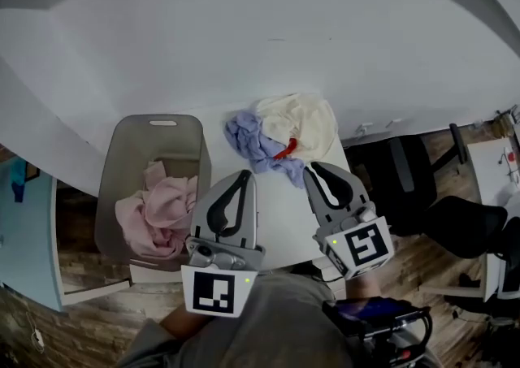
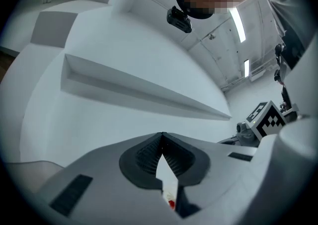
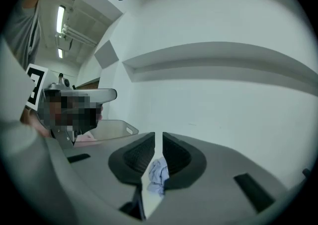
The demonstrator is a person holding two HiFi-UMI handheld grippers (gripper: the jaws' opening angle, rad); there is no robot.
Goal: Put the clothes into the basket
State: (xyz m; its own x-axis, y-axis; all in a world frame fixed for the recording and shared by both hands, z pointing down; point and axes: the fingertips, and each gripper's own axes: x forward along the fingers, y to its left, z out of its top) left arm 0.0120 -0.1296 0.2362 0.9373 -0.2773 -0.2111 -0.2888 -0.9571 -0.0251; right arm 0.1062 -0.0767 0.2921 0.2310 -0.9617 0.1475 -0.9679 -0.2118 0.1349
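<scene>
At left, pink clothes sit in the basket, while a blue cloth and a cream cloth lie on the counter; the left gripper has its jaws together and the right gripper has its jaws opening, both empty.

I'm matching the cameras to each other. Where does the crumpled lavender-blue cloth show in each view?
Head view: the crumpled lavender-blue cloth lies at centre on the white table, left of a cream garment.
Left gripper view: not in it.
Right gripper view: the cloth, low centre.
Shared landmark: the grey plastic basket, at left in head and right gripper views.
</scene>
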